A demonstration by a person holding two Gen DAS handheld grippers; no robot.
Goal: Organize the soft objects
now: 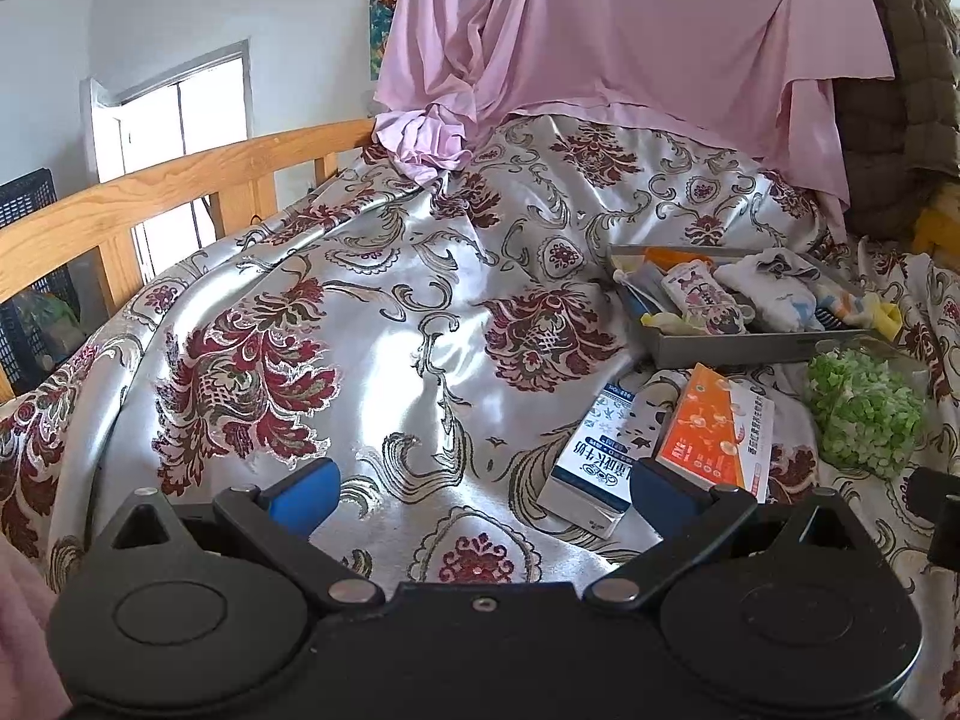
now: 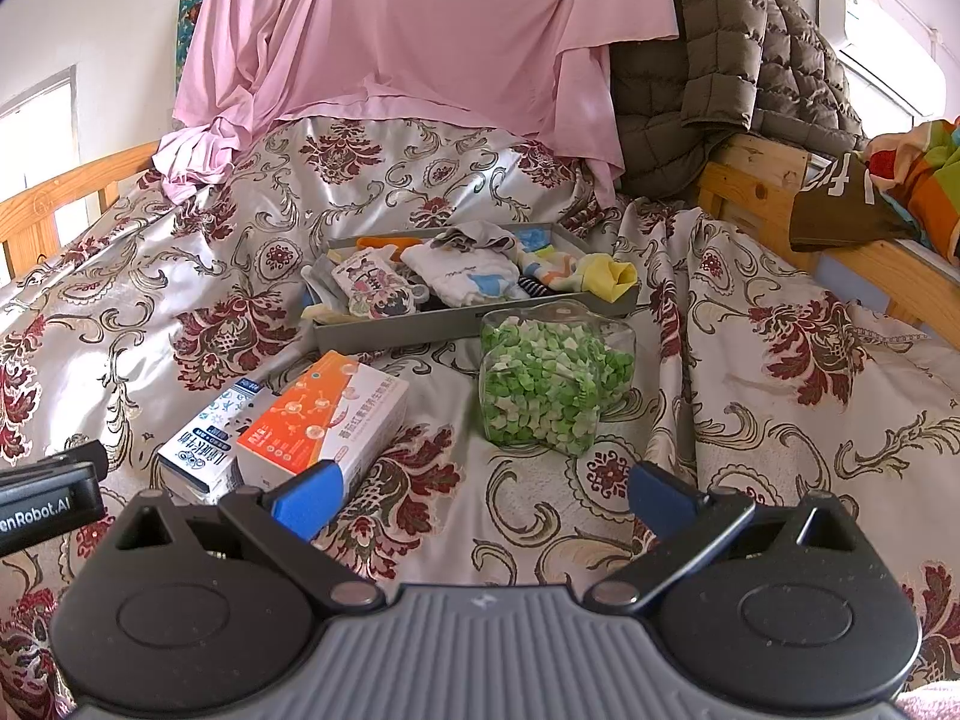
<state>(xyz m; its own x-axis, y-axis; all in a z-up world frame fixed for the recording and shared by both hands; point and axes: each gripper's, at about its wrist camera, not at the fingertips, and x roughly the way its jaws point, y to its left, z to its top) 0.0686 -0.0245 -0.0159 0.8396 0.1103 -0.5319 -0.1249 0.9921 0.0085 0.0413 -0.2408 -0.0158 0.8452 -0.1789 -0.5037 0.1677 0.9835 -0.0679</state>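
A grey tray [image 2: 420, 327] [image 1: 750, 351] lies on the patterned bedspread, filled with several socks and small cloths, among them a white cloth [image 2: 462, 276] [image 1: 774, 294] and a yellow sock [image 2: 612, 276] hanging over its right rim. My right gripper [image 2: 480, 495] is open, low over the bedspread, well short of the tray. My left gripper [image 1: 483, 492] is also open, with nothing between its blue pads, left of the tray.
A blue-white carton [image 2: 204, 450] [image 1: 591, 468] and an orange-white box [image 2: 324, 414] [image 1: 717, 435] lie in front of the tray. A clear jar of green bits [image 2: 552, 384] [image 1: 864, 414] lies beside them. Pink sheet [image 2: 420, 30], brown quilted jacket [image 2: 720, 60], wooden bed rails [image 1: 180, 180] [image 2: 840, 240].
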